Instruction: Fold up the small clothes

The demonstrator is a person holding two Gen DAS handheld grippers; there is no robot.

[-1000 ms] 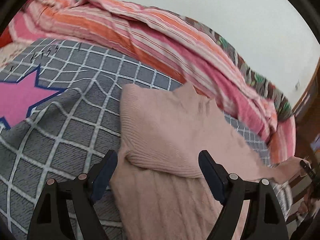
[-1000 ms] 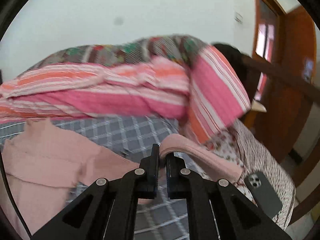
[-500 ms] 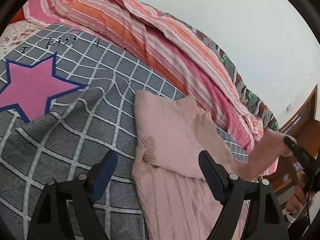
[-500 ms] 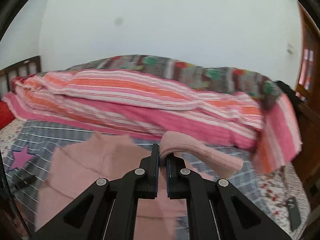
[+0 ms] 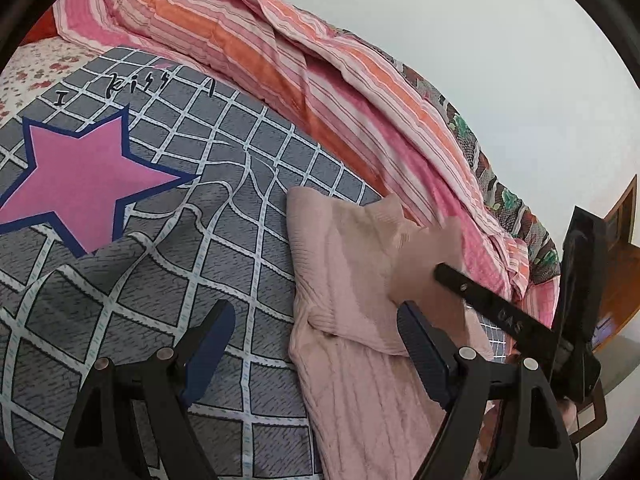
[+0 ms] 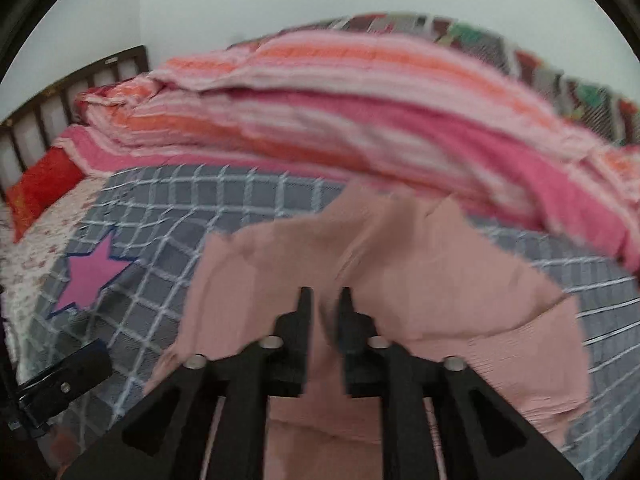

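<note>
A pale pink knit sweater [image 5: 344, 248] lies on the grey checked bedspread [image 5: 224, 168], its left sleeve folded in over the chest. In the right wrist view my right gripper [image 6: 326, 300] hovers over the sweater [image 6: 420, 260]. Its jaws are opening, and a narrow gap shows between the pads, which press on nothing. The blurred right sleeve [image 5: 424, 256] drops onto the body just ahead of one right finger [image 5: 480, 300]. My left gripper [image 5: 316, 320] stands wide open above the sweater's left edge, holding nothing.
A rumpled pink and orange striped quilt [image 5: 320, 80] runs along the far side against the white wall. A pink star [image 5: 84, 172] is printed on the bedspread at the left. A red pillow [image 6: 40, 188] and dark headboard [image 6: 80, 76] lie far left.
My right gripper swung left across the bed, carrying the sleeve over the sweater's body, and its jaws have parted from the cloth. The left gripper shifted slightly and stayed open.
</note>
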